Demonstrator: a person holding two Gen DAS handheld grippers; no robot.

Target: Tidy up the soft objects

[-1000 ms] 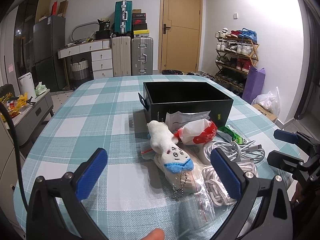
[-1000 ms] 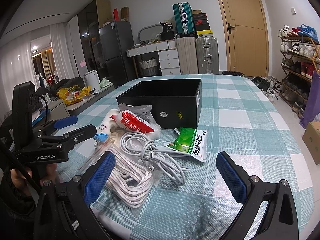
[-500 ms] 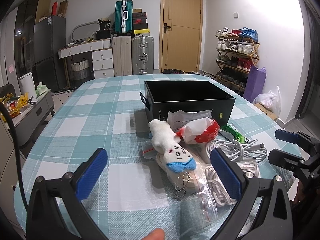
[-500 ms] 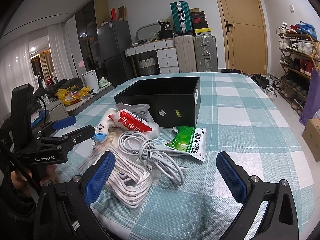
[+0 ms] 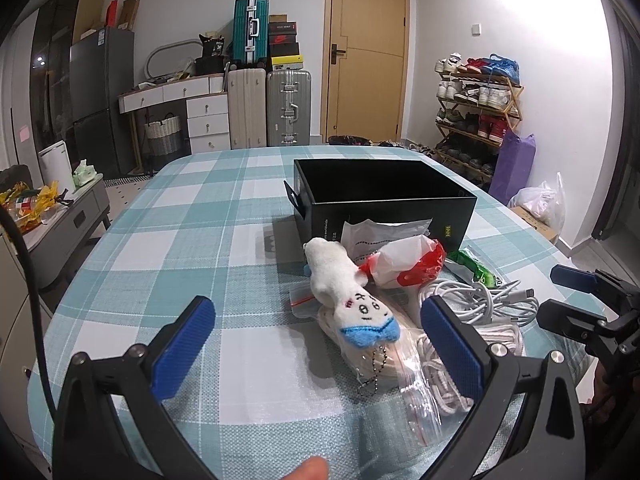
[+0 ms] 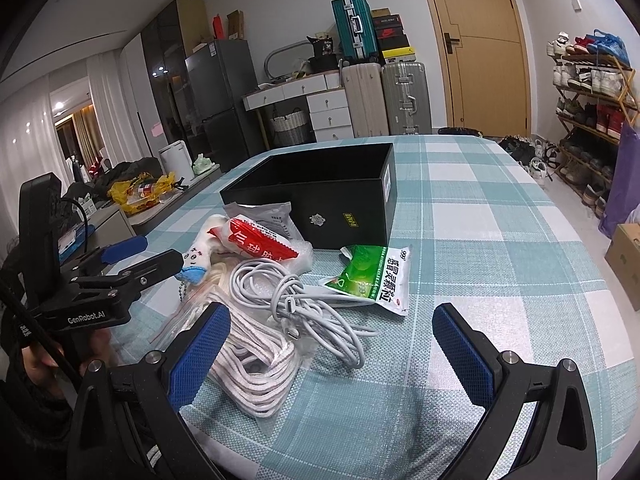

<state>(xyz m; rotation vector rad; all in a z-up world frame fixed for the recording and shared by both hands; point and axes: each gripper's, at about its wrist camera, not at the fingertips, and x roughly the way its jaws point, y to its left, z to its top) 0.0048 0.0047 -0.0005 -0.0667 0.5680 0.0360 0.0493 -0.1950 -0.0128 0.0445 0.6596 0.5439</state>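
A white plush keychain toy (image 5: 344, 292) (image 6: 195, 256) with a blue bottom lies on a zip bag in the pile. Around it are a red-and-white packet (image 5: 408, 262) (image 6: 260, 242), a green-and-white sachet (image 6: 374, 276), a white cable (image 6: 304, 308) and a bag of white cord (image 6: 256, 364). An open black box (image 5: 380, 196) (image 6: 320, 200) stands just behind. My left gripper (image 5: 316, 344) is open, hovering just short of the toy. My right gripper (image 6: 332, 356) is open over the cable and cord.
The checked teal tablecloth (image 5: 180, 240) covers a rounded table whose near edge lies just below both grippers. Suitcases (image 5: 268, 108), drawers and a shoe rack (image 5: 476, 112) stand far behind. A grey cabinet (image 5: 60, 220) sits left of the table.
Both grippers have crept slightly forward toward the pile; the objects look a little nearer. Nothing on the table has moved.
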